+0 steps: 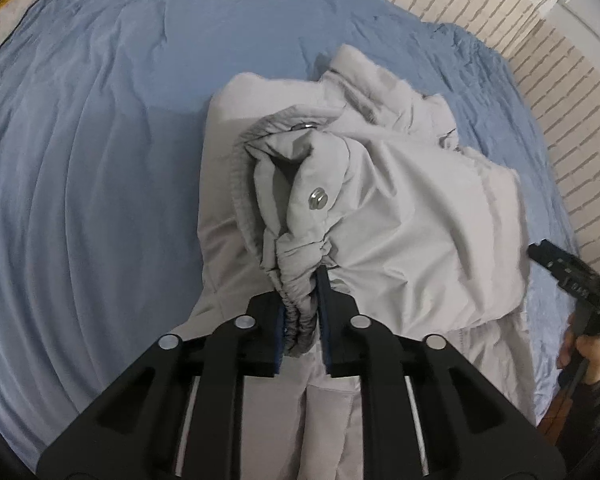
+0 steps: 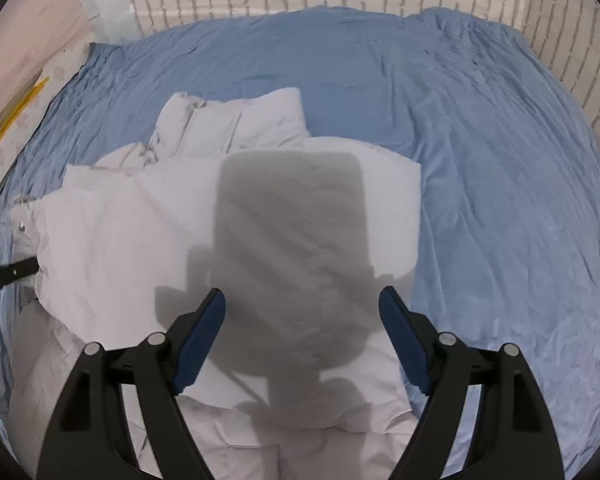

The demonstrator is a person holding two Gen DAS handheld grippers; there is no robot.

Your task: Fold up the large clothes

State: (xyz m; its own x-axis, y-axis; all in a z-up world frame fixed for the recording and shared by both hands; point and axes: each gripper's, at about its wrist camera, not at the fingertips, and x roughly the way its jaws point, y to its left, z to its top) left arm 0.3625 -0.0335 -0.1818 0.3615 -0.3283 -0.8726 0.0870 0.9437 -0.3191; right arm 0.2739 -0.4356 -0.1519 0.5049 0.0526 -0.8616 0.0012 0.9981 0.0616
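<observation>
Left gripper (image 1: 302, 312) clamps the jacket (image 1: 380, 216) cuff; right gripper (image 2: 302, 336) hangs released above it.

Keep the cuff pinched, lay the sleeve across ahead of you, then flatten with your right.

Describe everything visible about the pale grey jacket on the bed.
The pale grey jacket is a puffy, smooth-shelled garment lying crumpled and partly folded on the blue bedsheet. It shows metal snaps and a gathered elastic cuff, which the left gripper pinches in its jaws. The right gripper hovers open above it, casting a shadow across the fabric.
</observation>
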